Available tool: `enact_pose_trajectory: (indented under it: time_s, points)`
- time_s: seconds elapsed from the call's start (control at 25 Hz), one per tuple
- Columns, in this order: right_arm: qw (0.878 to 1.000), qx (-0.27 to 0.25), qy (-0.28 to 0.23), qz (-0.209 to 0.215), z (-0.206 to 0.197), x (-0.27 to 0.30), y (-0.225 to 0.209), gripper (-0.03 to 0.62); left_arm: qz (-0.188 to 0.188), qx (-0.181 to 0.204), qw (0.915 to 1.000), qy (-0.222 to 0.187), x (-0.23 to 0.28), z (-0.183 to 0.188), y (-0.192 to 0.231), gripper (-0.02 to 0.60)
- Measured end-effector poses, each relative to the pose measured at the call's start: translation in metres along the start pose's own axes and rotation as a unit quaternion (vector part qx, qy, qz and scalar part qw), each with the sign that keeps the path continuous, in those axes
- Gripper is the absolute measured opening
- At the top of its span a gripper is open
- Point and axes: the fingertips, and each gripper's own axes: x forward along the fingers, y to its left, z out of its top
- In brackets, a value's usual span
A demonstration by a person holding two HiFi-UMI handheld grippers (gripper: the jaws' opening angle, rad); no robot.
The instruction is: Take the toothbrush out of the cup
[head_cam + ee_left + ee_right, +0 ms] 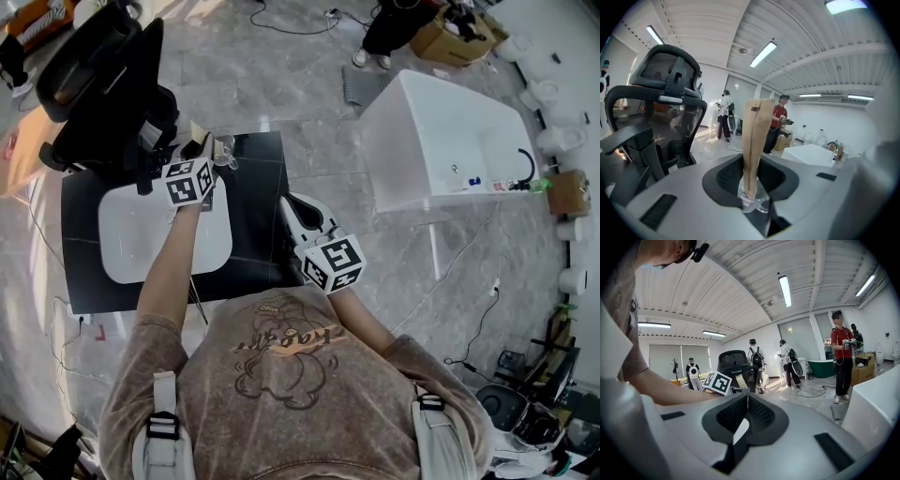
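A toothbrush in a tan paper wrapper (753,140) stands upright in a clear glass cup (755,202), and my left gripper (752,164) is shut on the wrapper just above the cup's rim. In the head view the left gripper (200,148) reaches over the far edge of the black table (253,216), with the cup (225,156) at its tip. My right gripper (292,211) hovers over the table's right side. Its jaws are shut with nothing between them, as the right gripper view (747,397) also shows.
A white basin-shaped tray (164,230) lies on the black table under my left arm. A black office chair (103,84) stands right behind the table. A white bathtub (441,141) sits to the right. Cables run across the grey floor, and people stand farther off.
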Motion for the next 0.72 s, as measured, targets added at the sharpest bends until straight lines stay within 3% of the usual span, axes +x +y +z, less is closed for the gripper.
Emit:
enact_pose_trajectory:
  time_s: [0.36, 0.72]
  points:
    - [1.0, 0.0, -0.005, 0.007, 0.001, -0.006, 0.003, 0.02, -0.002, 0.001, 0.998, -0.062, -0.03, 0.049, -0.008, 0.092]
    - [1.0, 0.001, -0.011, 0.017, -0.001, -0.022, 0.008, 0.02, 0.003, -0.001, 0.9977, -0.068, -0.056, 0.048, -0.024, 0.092]
